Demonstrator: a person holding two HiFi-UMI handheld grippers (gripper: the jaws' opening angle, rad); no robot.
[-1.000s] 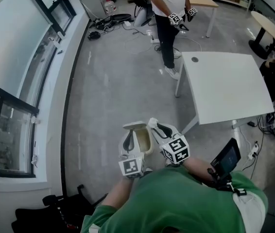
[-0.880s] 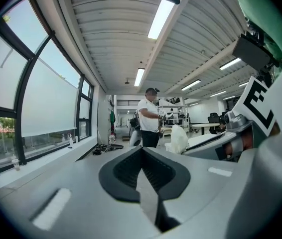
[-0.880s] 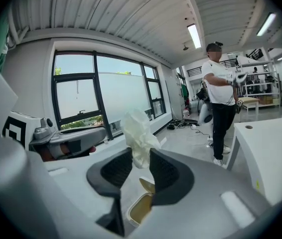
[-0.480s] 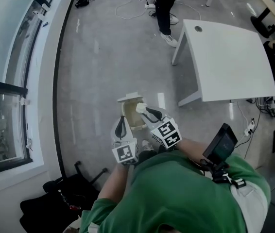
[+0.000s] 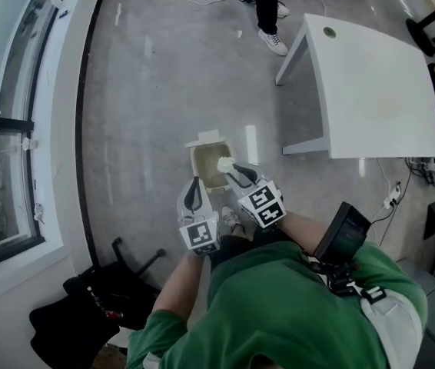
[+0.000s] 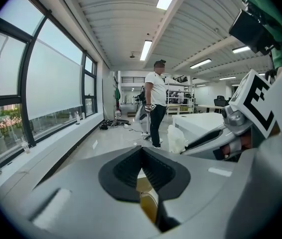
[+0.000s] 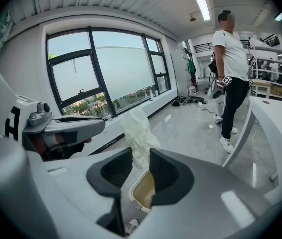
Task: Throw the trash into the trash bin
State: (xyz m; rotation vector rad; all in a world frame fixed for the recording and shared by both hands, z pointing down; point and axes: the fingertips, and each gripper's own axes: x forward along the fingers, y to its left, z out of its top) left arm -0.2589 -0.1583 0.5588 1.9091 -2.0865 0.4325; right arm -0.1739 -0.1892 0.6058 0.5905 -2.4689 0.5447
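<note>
Over the open trash bin [image 5: 199, 154] on the floor, the right gripper [image 5: 229, 169] pinches the crumpled white trash [image 5: 224, 162] in its fingers; the left gripper [image 5: 195, 194] beside it has its fingers together, empty. Centre the wad above the opening and release low so it cannot drift. Since a second ago both grippers have sunk nearer the bin.

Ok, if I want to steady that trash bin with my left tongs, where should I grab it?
Probably its left side wall, coming from straight above. The trash bin stands upright with its mouth open and the lid flipped back on the far side, so that thin rim is bare. The right tongs hold the paper wad over the middle; stay clear of them.
</note>
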